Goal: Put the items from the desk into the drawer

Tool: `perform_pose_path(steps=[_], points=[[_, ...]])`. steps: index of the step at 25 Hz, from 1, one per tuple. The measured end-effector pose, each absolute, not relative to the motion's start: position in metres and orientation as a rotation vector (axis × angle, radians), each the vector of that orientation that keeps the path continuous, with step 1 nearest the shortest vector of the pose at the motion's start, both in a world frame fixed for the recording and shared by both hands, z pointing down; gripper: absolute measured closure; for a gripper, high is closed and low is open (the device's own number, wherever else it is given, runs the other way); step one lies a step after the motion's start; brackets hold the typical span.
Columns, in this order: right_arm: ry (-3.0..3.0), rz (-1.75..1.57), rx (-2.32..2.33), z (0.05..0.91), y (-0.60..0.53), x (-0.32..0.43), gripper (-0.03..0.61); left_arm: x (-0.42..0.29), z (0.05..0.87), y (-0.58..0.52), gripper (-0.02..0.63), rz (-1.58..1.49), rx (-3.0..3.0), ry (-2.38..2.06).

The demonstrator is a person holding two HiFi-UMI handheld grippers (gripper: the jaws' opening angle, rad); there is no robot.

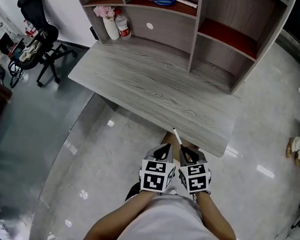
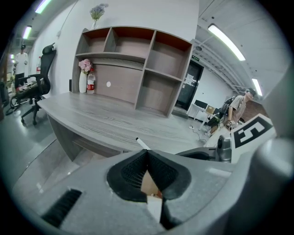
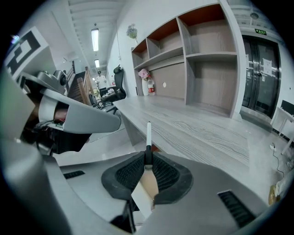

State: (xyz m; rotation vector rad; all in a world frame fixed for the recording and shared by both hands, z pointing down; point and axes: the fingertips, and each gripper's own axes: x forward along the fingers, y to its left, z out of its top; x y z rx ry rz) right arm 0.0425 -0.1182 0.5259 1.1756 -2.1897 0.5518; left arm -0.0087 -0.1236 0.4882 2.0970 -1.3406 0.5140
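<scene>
My right gripper (image 1: 185,149) (image 3: 148,153) is shut on the dark end of a thin white pen (image 1: 176,137) (image 3: 148,132). The pen points up and away over the front edge of the grey wooden desk (image 1: 152,85). Close beside it on the left, my left gripper (image 1: 164,148) (image 2: 147,153) has its jaws shut with nothing between them. The pen's tip (image 2: 141,143) pokes out just beyond it in the left gripper view. Both grippers hang side by side in front of the desk's near edge. No drawer shows in any view.
A shelf unit (image 1: 226,33) stands at the desk's back. It holds blue scissors (image 1: 164,1) and a white marker (image 1: 186,2). A vase of pink flowers (image 1: 110,24) and a bottle (image 1: 123,27) stand at the far left corner. An office chair (image 1: 40,42) is on the floor, left.
</scene>
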Motion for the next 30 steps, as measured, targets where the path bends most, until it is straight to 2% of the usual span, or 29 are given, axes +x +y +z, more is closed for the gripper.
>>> perform_pose_path(steps=[9, 30], points=[[-2.201, 0.528, 1.123, 0.536, -0.093, 0.026, 0.532, -0.034, 0.497, -0.103, 0.612, 0.481, 2.033, -1.400], [-2.036, 0.716, 1.029, 0.646, -0.097, 0.018, 0.532, -0.052, 0.558, -0.105, 0.612, 0.541, 1.921, -1.393]])
